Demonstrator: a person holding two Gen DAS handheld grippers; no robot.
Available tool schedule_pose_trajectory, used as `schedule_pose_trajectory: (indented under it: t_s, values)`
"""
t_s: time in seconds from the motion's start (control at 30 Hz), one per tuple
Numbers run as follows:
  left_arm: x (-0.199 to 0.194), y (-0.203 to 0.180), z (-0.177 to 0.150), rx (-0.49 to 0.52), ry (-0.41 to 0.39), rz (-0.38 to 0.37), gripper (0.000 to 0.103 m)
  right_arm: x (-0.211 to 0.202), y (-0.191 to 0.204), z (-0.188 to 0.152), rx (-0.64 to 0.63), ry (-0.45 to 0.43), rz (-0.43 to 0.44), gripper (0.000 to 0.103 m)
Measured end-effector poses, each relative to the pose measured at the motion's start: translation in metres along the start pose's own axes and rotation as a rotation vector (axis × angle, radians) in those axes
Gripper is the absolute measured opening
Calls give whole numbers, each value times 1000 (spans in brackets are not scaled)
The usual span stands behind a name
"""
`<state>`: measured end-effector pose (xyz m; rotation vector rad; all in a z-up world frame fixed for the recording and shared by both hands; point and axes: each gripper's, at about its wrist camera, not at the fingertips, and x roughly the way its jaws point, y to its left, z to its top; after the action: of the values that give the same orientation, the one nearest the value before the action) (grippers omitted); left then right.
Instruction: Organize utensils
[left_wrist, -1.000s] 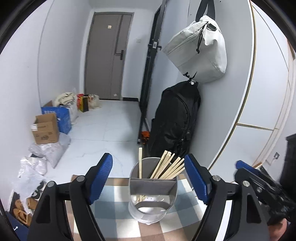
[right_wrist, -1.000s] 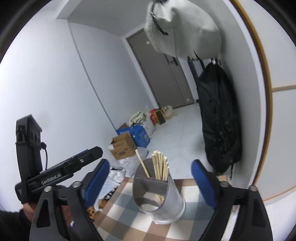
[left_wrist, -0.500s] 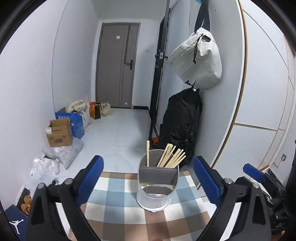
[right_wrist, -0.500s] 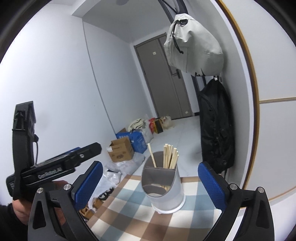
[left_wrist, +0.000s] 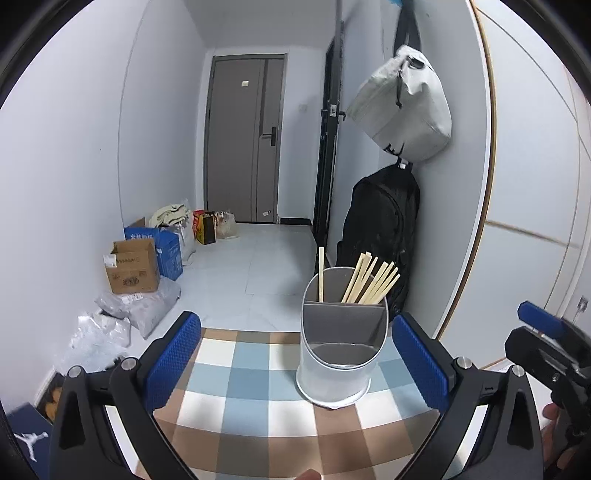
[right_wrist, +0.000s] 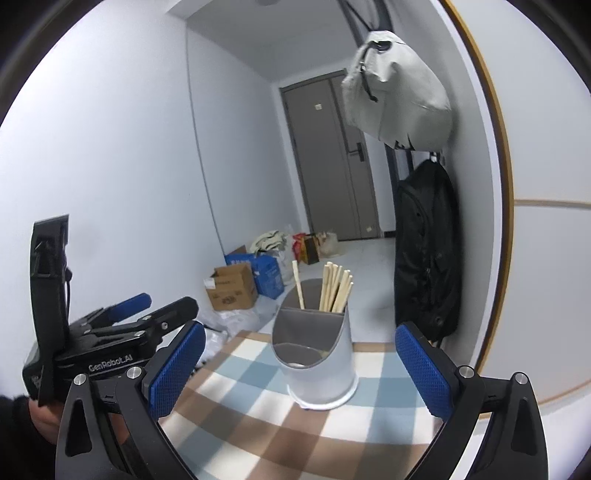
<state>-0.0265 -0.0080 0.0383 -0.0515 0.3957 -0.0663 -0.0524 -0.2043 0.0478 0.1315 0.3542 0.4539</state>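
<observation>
A white utensil holder with grey dividers stands on the checked tablecloth. Several wooden chopsticks lean in its back right compartment and one chopstick stands alone in the back left one; the front compartment looks empty. In the right wrist view the holder and its chopsticks stand straight ahead. My left gripper is open and empty, a little back from the holder. My right gripper is open and empty, also back from it. The left gripper's body shows at the left there.
The table stands against a white wall on the right. A grey bag and a black backpack hang beyond the table. Cardboard boxes and plastic bags lie on the floor at the left.
Both grippers have drawn back from the holder and stayed open; the holder now looks smaller and more of the tablecloth shows. The chopsticks have not moved.
</observation>
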Motion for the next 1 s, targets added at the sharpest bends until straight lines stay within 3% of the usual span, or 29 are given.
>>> schedule_pose_trajectory:
  t_s: [0.17,0.8,1.0]
  values:
    - [-7,-2,4,6,-34,12,101,1,-6,-2,73,-27,6,103]
    - [-6,1,-1,-23,8,1,101,-3,-9,-3,69,-33,-27,103]
    - [-3,-5,-5,10,3,26,101,-3,-8,-3,61,-31,-33,103]
